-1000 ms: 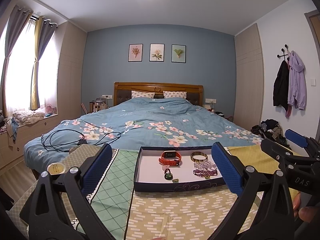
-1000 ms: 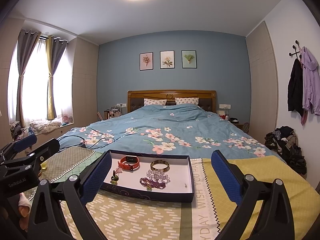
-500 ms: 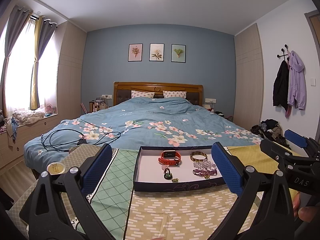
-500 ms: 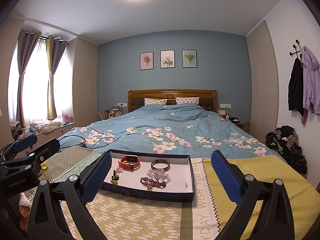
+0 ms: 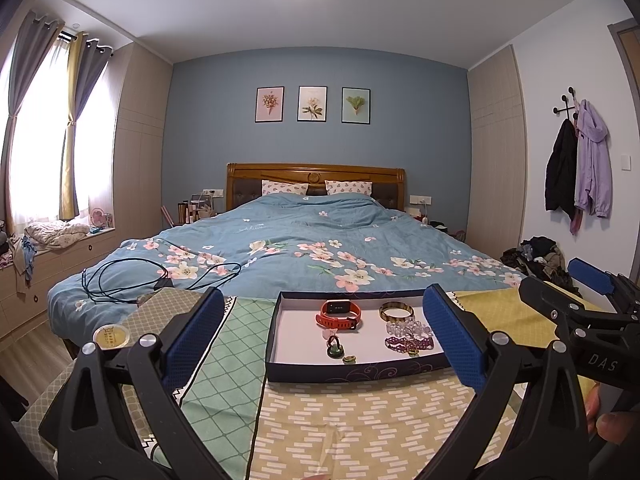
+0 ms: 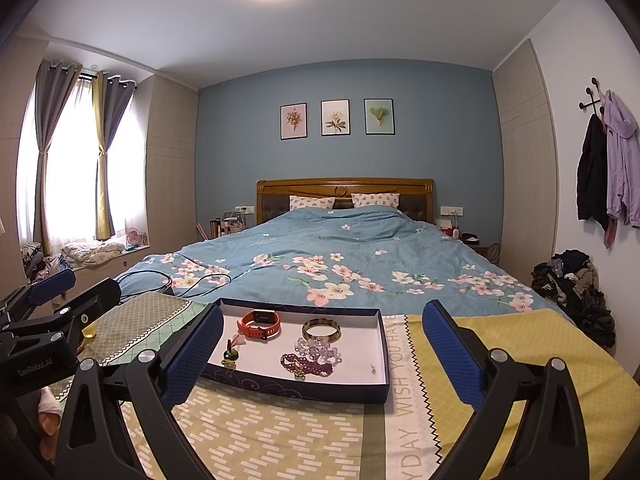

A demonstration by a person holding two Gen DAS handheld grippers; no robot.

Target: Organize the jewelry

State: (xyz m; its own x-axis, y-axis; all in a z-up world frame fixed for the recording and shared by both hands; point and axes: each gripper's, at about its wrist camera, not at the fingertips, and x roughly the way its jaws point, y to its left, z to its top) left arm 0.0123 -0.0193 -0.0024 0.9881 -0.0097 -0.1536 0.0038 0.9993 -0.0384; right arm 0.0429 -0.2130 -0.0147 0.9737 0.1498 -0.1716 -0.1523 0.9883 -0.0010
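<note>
Resting on a patterned yellow-green cloth (image 5: 352, 412) at the foot of the bed (image 5: 320, 240), a shallow dark-blue tray (image 5: 360, 372) with a white floor is observed. All jewelry seen is held inside it. An orange watch (image 5: 339, 315) is placed toward the far side, left of centre. A gold bangle (image 5: 396, 311) is noted to its right, near the far wall. A clear bead bracelet (image 5: 409, 328) is found in front of the bangle, and a purple bead bracelet (image 5: 409, 343) lies just in front of that, the two close together. A small green pendant (image 5: 335, 350) is located nearer the front wall, with a small green ring (image 5: 349, 359) just beside it. A tiny pale item is seen in the tray's right front corner from the right wrist view; its kind cannot be told.

Both claws are recorded as released and nothing is grasped. The left gripper (image 5: 320, 344) is held above the cloth, its blue pads spread wide, with the tray framed between them. The right gripper (image 6: 322, 356) is likewise spread wide, short of the tray's front wall. Each gripper is visible at the edge of the other's view.

A black cable (image 5: 132, 280) is lying on the blue floral bedspread, well apart from the tray. A round yellow-lidded tin (image 5: 111, 337) is noted on the cloth's left edge.
</note>
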